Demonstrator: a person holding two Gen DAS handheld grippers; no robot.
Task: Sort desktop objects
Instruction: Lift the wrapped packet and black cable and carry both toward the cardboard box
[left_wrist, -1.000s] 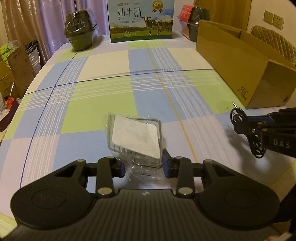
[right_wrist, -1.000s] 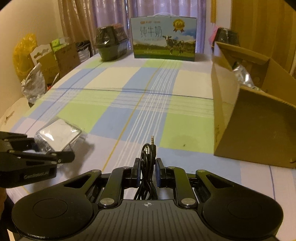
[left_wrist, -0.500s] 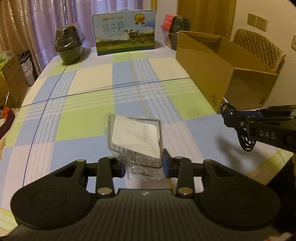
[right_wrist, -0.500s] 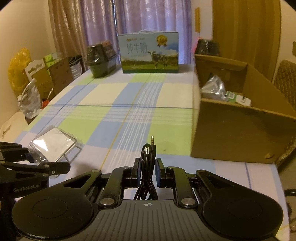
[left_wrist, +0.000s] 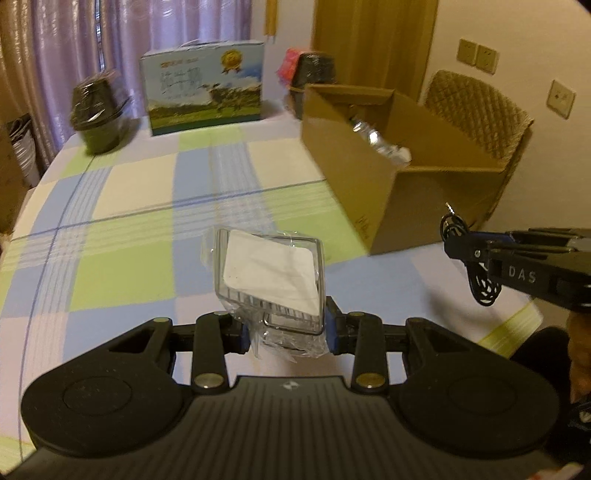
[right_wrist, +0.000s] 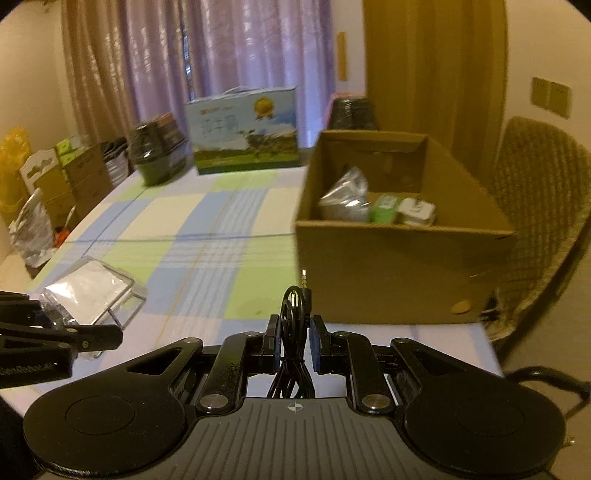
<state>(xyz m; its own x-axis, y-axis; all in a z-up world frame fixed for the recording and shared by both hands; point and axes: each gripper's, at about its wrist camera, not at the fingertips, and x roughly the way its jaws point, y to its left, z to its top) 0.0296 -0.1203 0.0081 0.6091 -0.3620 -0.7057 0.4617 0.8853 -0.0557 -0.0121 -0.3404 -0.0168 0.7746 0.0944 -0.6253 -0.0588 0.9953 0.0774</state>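
The left gripper (left_wrist: 288, 332) pinches a clear plastic case (left_wrist: 269, 275) between half-spread jaws. The right gripper (right_wrist: 294, 345) clamps a coiled black cable (right_wrist: 293, 321) between nearly closed jaws; the cardboard box (right_wrist: 388, 273) stands ahead.

Clear glossy plastic case (left_wrist: 271, 275) in crinkled film wrap, thin black rubbery cable (right_wrist: 293, 332) with metal plug, matt brown corrugated cardboard box (right_wrist: 391, 273), smooth checked tablecloth (left_wrist: 129, 229), glossy printed milk carton (left_wrist: 205, 86), woven wicker chair (right_wrist: 543, 177).
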